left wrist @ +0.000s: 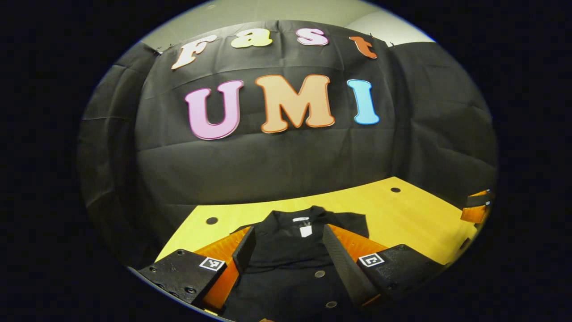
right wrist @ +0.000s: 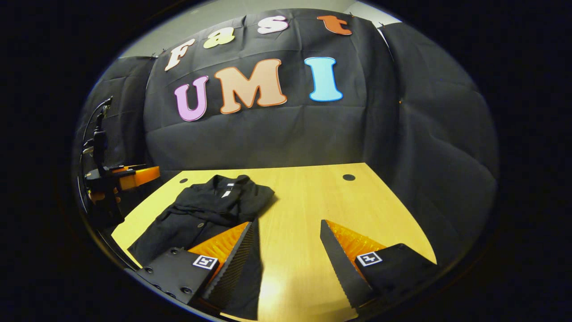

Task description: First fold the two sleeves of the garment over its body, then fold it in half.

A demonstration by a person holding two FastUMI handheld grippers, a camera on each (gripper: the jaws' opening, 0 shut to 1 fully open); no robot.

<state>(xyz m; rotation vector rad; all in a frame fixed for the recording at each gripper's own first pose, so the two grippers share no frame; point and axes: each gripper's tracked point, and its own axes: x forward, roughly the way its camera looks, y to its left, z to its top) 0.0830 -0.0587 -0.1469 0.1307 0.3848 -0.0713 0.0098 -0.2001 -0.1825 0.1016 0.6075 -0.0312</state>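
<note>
A black buttoned garment (left wrist: 286,255) lies on the yellow table (left wrist: 402,219), its collar and white label toward the far wall. My left gripper (left wrist: 288,232) stands open over the garment's body, one finger on each side of the collar area, and grips nothing. In the right gripper view the garment (right wrist: 210,205) lies at the left, bunched narrow with folds across its chest. My right gripper (right wrist: 286,226) is open above bare table (right wrist: 304,197), to the right of the garment. Its left finger (right wrist: 237,255) overlaps the garment's lower edge.
The right gripper (left wrist: 476,208) shows at the far right edge of the left gripper view. The left gripper (right wrist: 120,179) shows at the left of the right gripper view, with cables above it. Small dark holes (right wrist: 348,177) mark the table's far corners. Black cloth walls enclose the table.
</note>
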